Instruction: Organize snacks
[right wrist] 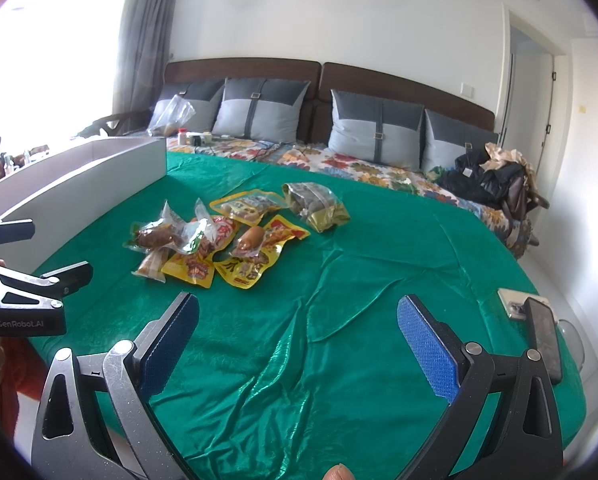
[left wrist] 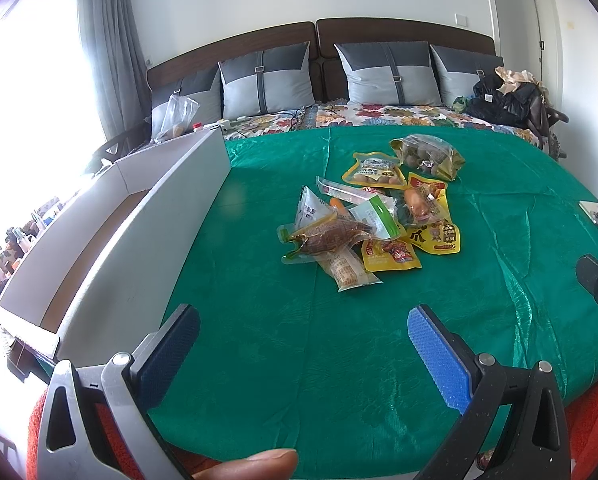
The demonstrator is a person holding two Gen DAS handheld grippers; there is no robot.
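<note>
A pile of snack packets [left wrist: 373, 216] lies on a green cloth [left wrist: 283, 340] spread over a bed; the same pile of snack packets [right wrist: 235, 236] shows left of centre in the right wrist view. It holds yellow pouches, clear vacuum packs and a gold-green bag [left wrist: 429, 156]. A white open box [left wrist: 139, 232] stands at the cloth's left edge. My left gripper [left wrist: 303, 352] hovers open above the near cloth, short of the pile, nothing between its blue pads. My right gripper [right wrist: 297, 340] is likewise open and empty, to the right of the left gripper [right wrist: 39, 284].
Grey pillows [left wrist: 391, 74] and a dark headboard [right wrist: 403, 80] line the far end of the bed, over a floral sheet. Dark clothes [right wrist: 491, 180] are heaped at the far right. Two phones [right wrist: 539, 328] rest on the cloth's right edge. A plastic bag [left wrist: 177, 116] sits far left.
</note>
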